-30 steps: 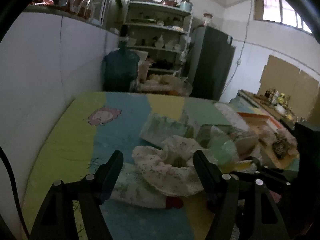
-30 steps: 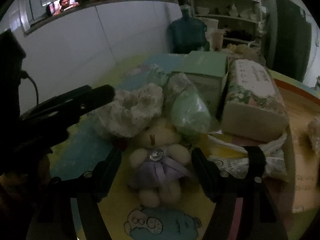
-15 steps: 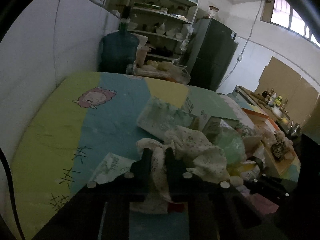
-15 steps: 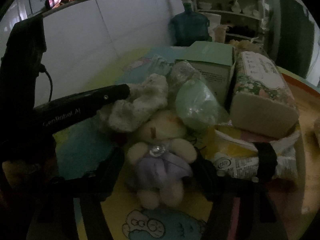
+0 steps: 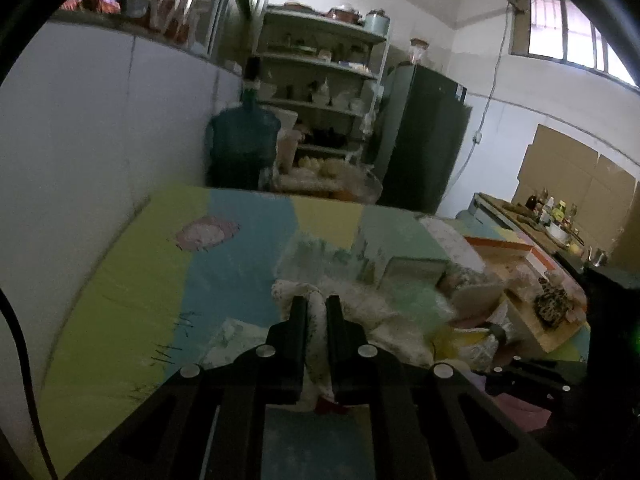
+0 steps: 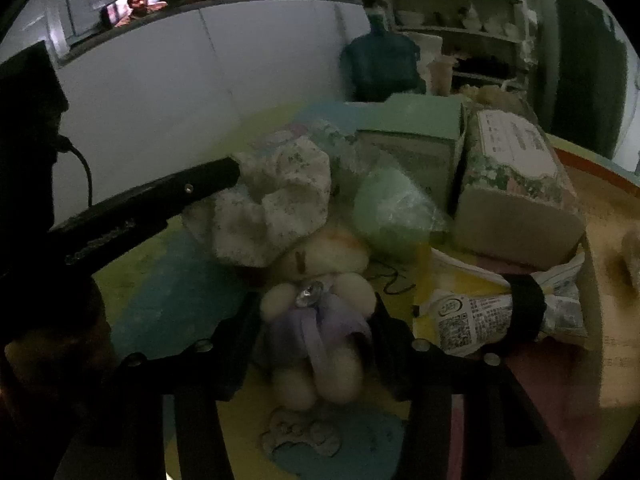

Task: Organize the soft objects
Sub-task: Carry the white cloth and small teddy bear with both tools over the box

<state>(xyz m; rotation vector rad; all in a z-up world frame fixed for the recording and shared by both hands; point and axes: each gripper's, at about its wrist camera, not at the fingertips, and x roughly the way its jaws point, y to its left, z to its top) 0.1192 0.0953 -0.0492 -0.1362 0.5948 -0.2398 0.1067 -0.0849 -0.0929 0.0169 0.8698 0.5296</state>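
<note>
My left gripper (image 5: 316,306) is shut on a white floral fabric scrunchie (image 5: 372,312), pinching its left edge between the fingers. In the right wrist view the scrunchie (image 6: 272,200) hangs from that gripper, just above a cream teddy bear in a purple dress (image 6: 320,308). My right gripper (image 6: 314,308) has its jaws close around the bear's body, touching its sides. A green plastic bag (image 6: 392,212) lies beside them.
A colourful play mat (image 5: 132,288) covers the table. A green box (image 6: 412,136), a floral tissue box (image 6: 516,184) and a printed packet with a black band (image 6: 504,312) crowd the right side. A white wall runs along the left.
My left gripper has closed on the scrunchie's edge and lifted it slightly. My right gripper has narrowed from wide open to snug around the bear.
</note>
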